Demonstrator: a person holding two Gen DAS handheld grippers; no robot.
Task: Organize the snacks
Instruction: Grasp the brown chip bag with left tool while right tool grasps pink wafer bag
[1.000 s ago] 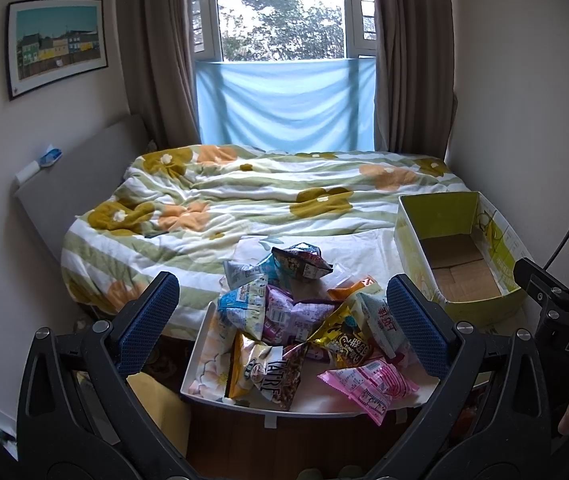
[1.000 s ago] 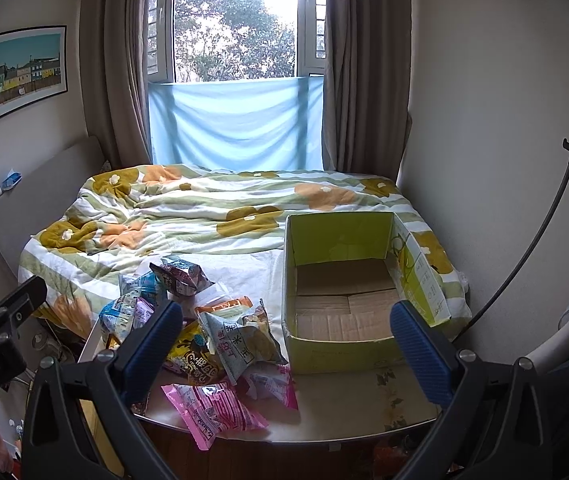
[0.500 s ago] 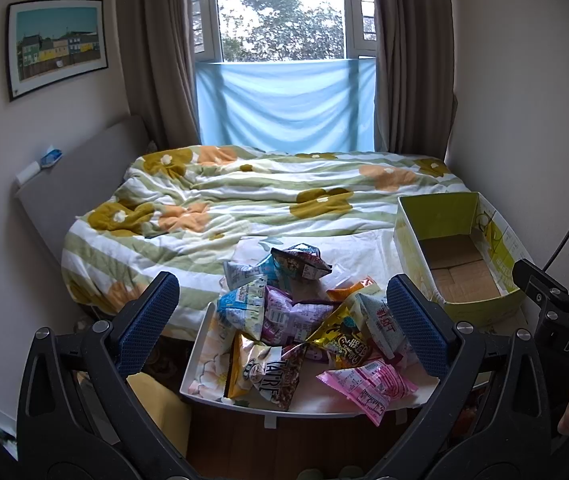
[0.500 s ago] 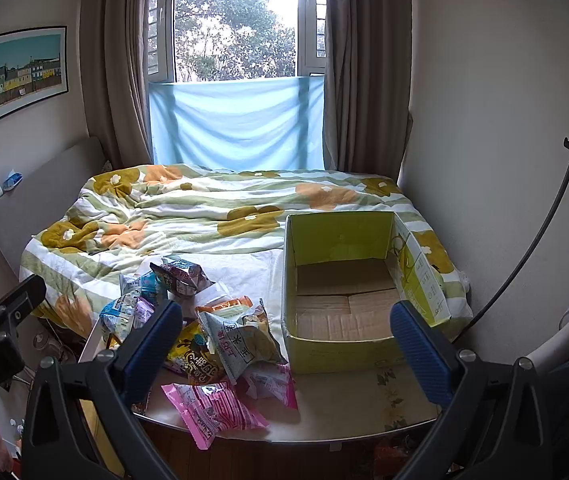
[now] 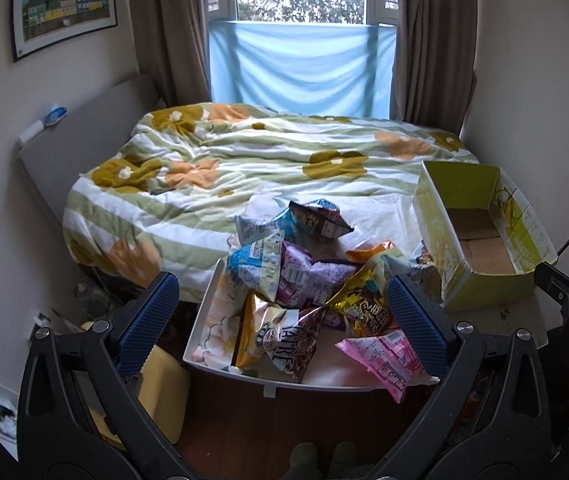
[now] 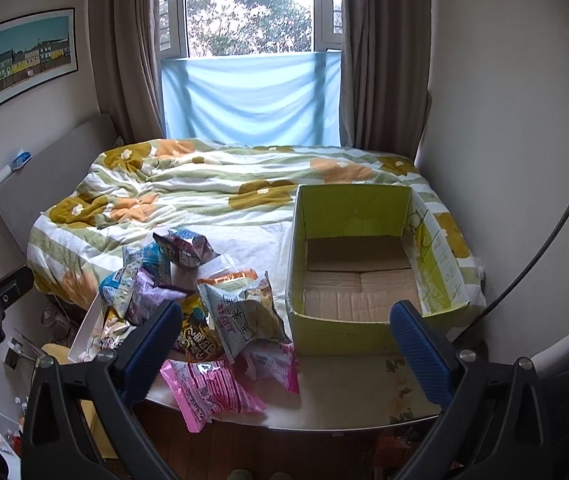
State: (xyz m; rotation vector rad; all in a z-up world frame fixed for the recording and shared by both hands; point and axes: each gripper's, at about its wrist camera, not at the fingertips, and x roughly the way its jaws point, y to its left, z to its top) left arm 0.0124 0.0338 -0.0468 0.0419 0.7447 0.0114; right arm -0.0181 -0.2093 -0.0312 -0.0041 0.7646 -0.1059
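Across the small table (image 6: pixel 348 396) at the foot of the bed (image 6: pixel 220 192), a loose heap of snack bags (image 5: pixel 308 288) lies on the left side, and an open yellow-green cardboard box (image 6: pixel 368 264) stands on the right, just beside the heap. The box is empty, its brown floor bare, so it reads as the place the bags are meant to go (nothing has been packed yet, by the look of it).

Both tools hang back from the table, above its near edge. The left gripper (image 5: pixel 284 328) faces the pile with its jaws spread wide and nothing between them; the right gripper (image 6: pixel 284 344) looks across the heap's right edge and the box front, its jaws equally wide apart and holding nothing. That split seems sensible: one hand over the supply, the other nearer the destination.

A pink packet (image 6: pixel 208 388) lies nearest the front edge, flat and free of the others, with a grey-white bag (image 6: pixel 240 316) propped behind it, close to the box wall. Further back a purple bag (image 5: pixel 316 276) and a blue-and-white bag (image 5: pixel 256 268) overlap in the heap. The pink packet looks the easiest first pick, since lifting it should disturb little; the crinkly film may slip in the pads, so a pinch on a sealed edge seems wiser.
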